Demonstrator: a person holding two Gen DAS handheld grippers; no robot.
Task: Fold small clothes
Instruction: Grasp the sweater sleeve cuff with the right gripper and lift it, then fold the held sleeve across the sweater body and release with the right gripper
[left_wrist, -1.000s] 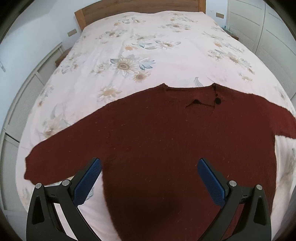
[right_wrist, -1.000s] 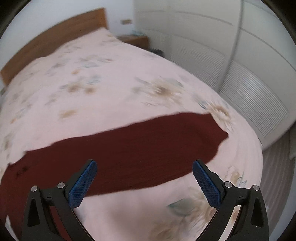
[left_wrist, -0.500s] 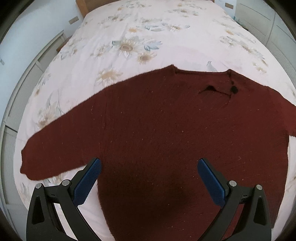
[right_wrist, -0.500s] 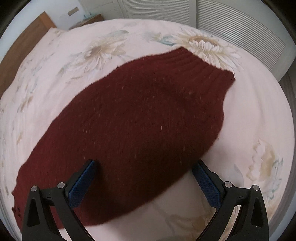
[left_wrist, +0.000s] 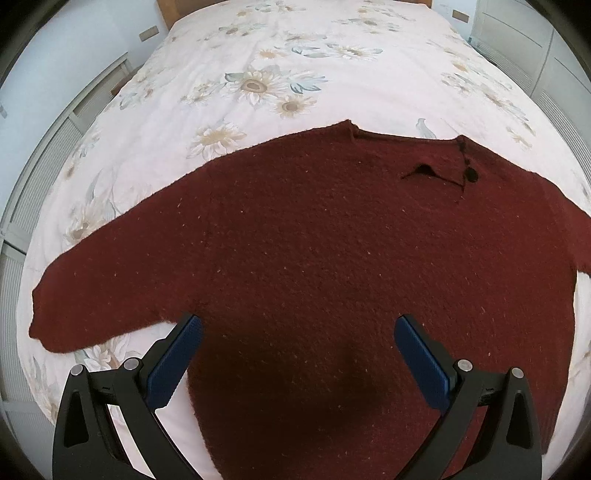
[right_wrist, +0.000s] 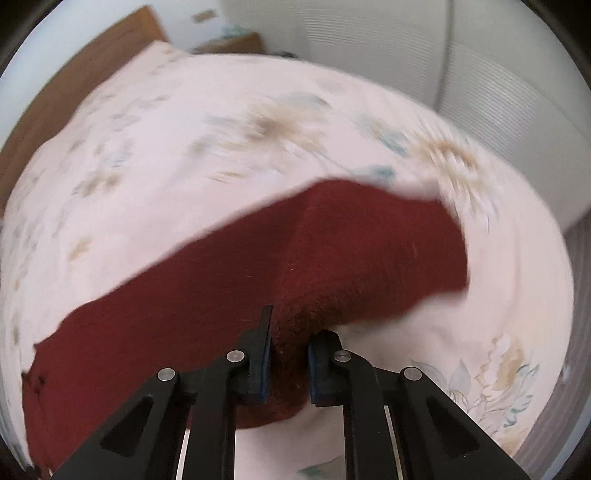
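Observation:
A dark red knitted sweater (left_wrist: 325, 266) lies spread flat on the bed, neckline away from me and both sleeves out to the sides. My left gripper (left_wrist: 297, 332) hangs open over its lower body, blue pads (left_wrist: 173, 358) wide apart and clear of the wool. In the right wrist view the sweater's sleeve (right_wrist: 369, 258) is bunched into a ridge between the jaws. My right gripper (right_wrist: 288, 343) is shut on that fold of sleeve, and the sleeve's cuff end is lifted off the sheet.
The bed wears a pale pink floral cover (left_wrist: 295, 66) with a wooden headboard (right_wrist: 74, 96) at its far end. White slatted wardrobe doors (right_wrist: 498, 92) stand close on the right, and a bedside table (right_wrist: 232, 42) sits by the headboard.
My right gripper has closed from wide open onto the sleeve and is pulling it up, with the view blurred by motion. The left gripper came down closer to the sweater, then held still, open.

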